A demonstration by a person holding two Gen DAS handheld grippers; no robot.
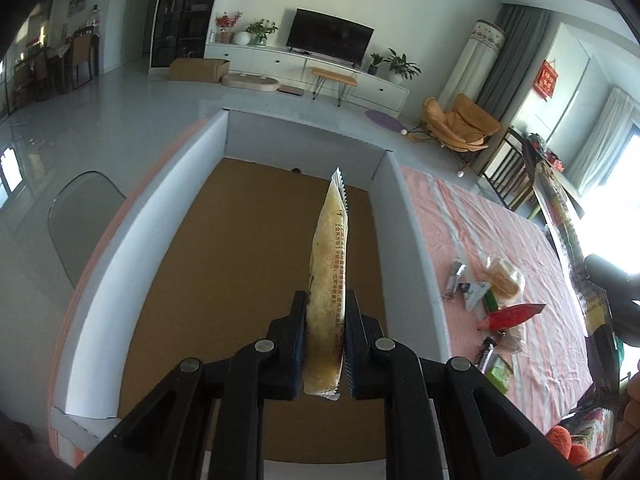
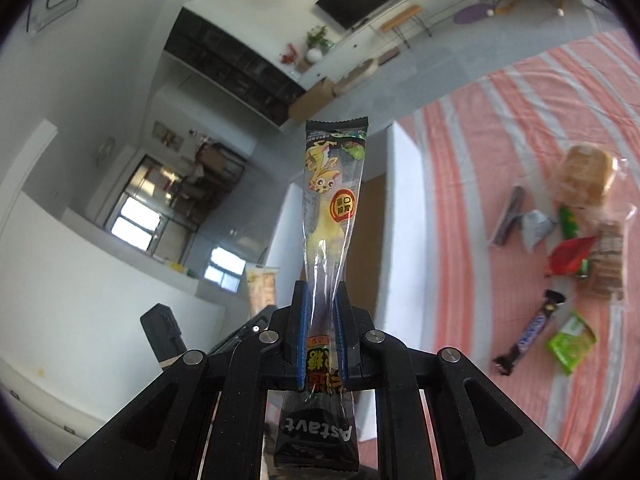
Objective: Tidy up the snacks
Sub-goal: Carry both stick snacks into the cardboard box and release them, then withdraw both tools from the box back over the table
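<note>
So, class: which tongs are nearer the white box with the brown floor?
Left. The left tongs hold a yellow snack packet right over the box; the right tongs sit beside it, outside its wall.

loose snacks (image 2: pixel 576 248) right of the tool motion-blurred, labels unreadable; black-wrapped candy (image 2: pixel 334 216) bottom end cut off.

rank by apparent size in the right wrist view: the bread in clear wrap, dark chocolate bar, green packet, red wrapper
1. bread in clear wrap
2. dark chocolate bar
3. green packet and red wrapper: these two look alike; the blur leaves their order unsure.
</note>
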